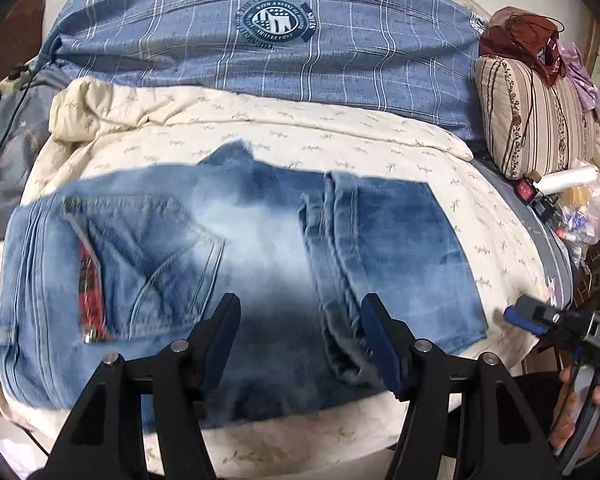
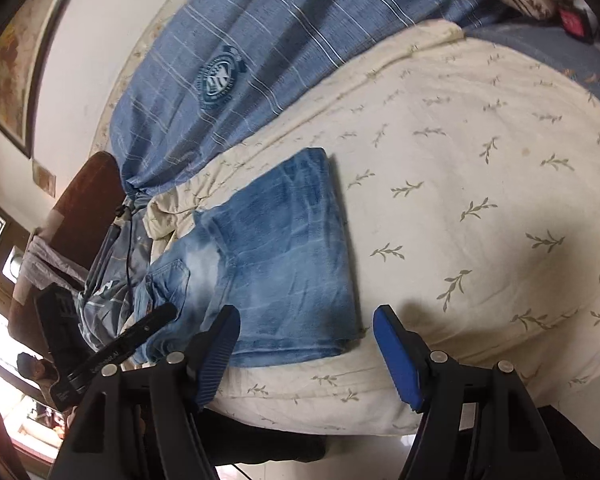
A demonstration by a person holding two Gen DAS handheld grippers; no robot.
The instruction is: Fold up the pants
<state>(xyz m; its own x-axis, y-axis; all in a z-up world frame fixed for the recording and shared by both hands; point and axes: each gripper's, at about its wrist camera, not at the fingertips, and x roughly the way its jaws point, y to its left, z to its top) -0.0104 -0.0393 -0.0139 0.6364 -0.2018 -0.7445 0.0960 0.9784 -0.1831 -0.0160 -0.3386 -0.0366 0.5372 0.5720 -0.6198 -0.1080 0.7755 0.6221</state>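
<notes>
Two grippers: both are spread wide and hold nothing.
Left gripper [image 1: 300, 340]: it hangs over the near edge of the jeans, and its fingers do not touch the cloth.
Right gripper [image 2: 306, 350]: it is just off the right end of the jeans, over the cream quilt [image 2: 480, 168].
Jeans [image 1: 236, 264]: folded up and lying flat on the cream quilt on the bed, with a back pocket [image 1: 152, 248] showing on the left part.
Blue checked blanket [image 1: 260, 40]: behind the quilt, well apart from the jeans.
Striped pillow [image 1: 540, 120]: at the far right of the bed.
</notes>
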